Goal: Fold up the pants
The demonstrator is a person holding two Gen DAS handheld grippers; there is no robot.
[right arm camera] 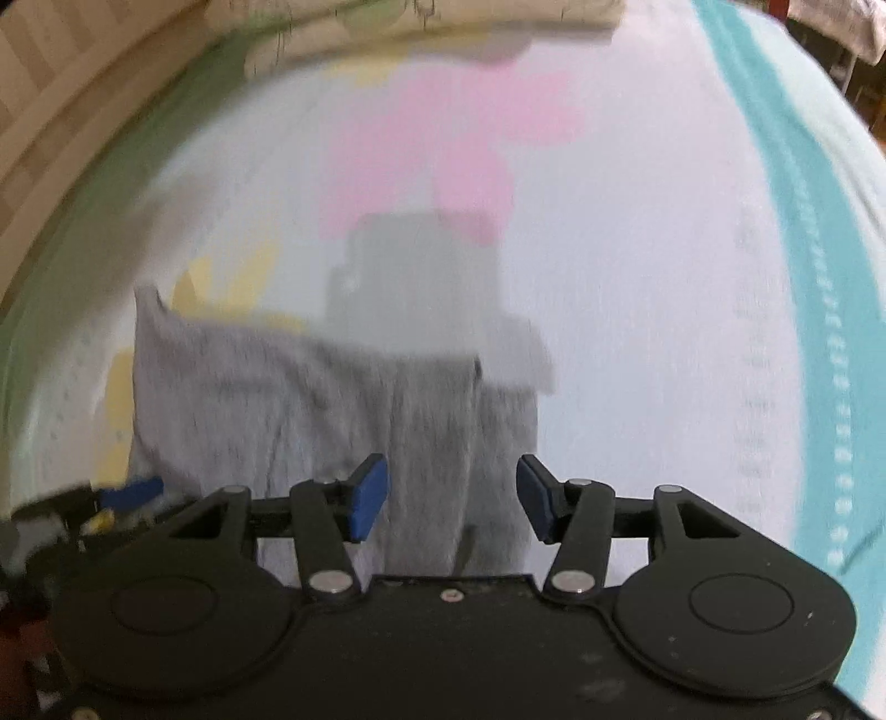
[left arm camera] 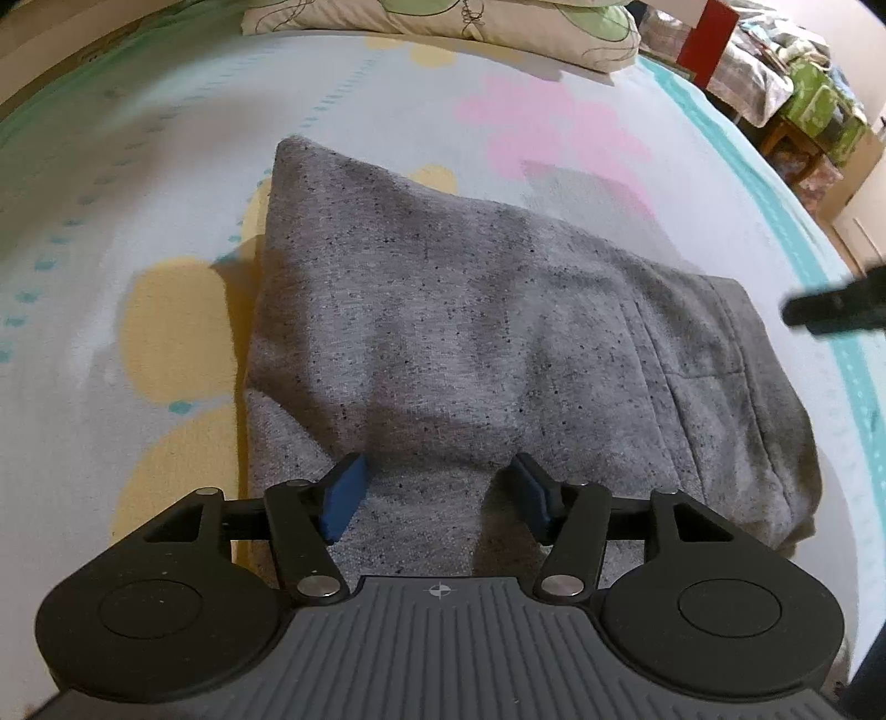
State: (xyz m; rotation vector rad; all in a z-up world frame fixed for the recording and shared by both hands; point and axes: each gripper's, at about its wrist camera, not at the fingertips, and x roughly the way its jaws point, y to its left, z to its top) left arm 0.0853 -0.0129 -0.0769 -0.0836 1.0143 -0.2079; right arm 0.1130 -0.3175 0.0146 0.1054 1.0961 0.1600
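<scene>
Both tongs, left point(left arm camera: 437, 495) and right point(right arm camera: 451, 495), gape empty over speckled grey pants point(left arm camera: 470, 332), folded thick.

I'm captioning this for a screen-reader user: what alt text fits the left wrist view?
Folded grey pants lie on a pastel patterned bedsheet, with the open left gripper just above their near edge, holding nothing. A pillow sits at the far end of the bed.

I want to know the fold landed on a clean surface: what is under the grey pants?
The grey pants lie on a bedsheet printed with yellow and pink patches. Its pattern shows around the pants; whatever lies directly beneath them is covered.
</scene>
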